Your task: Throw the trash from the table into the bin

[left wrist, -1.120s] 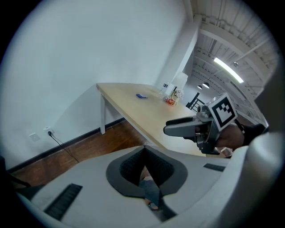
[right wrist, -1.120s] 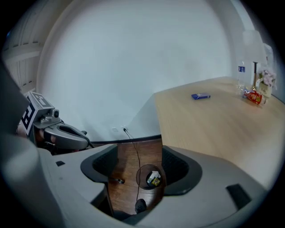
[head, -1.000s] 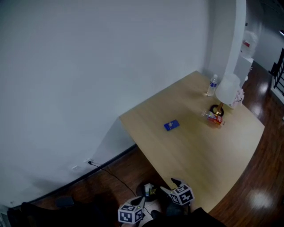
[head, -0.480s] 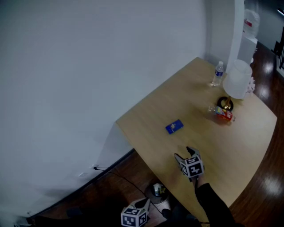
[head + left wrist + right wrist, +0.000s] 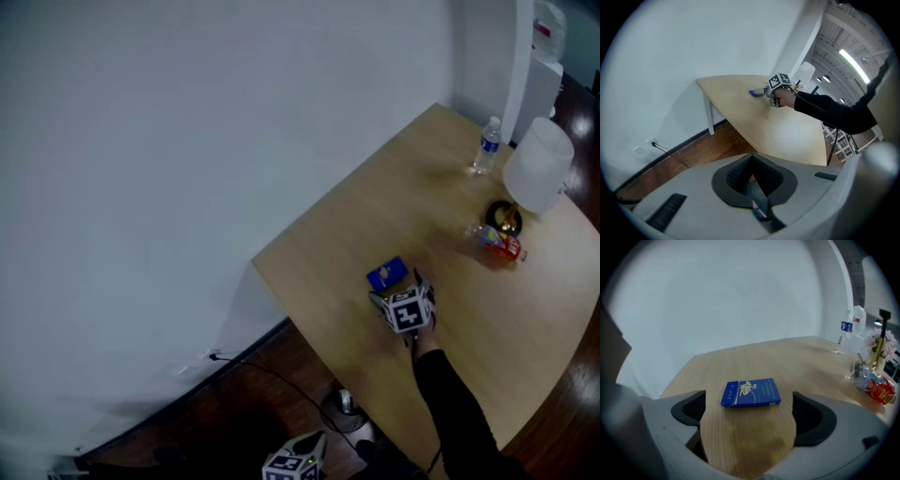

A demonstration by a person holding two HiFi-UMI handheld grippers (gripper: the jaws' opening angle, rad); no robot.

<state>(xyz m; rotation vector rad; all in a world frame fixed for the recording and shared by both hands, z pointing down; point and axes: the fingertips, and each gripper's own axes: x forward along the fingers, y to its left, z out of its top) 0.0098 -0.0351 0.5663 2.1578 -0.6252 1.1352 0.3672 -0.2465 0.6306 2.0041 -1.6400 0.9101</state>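
A flat blue box (image 5: 385, 275) (image 5: 751, 392) lies on the wooden table (image 5: 459, 328) near its left edge. My right gripper (image 5: 397, 289) (image 5: 749, 414) is at the box, low over the tabletop. Its jaws have just been opening and now stand wide. The box lies just ahead between the two fingertips, and neither pad touches it. My left gripper (image 5: 298, 459) (image 5: 752, 185) hangs below the table's edge over the floor, its dark pads closed together. A small round bin (image 5: 345, 405) stands on the floor under the table's near edge.
A crushed red-labelled bottle (image 5: 499, 241) (image 5: 874, 385) lies at the far right, by a lamp with a white shade (image 5: 538, 176). An upright water bottle (image 5: 486, 148) stands near the far corner. A cable (image 5: 267, 373) runs across the wooden floor by the wall.
My right gripper has travelled from beside the bin up over the table to the blue box, and its jaws have opened wider. The left gripper has dropped lower in the head view.
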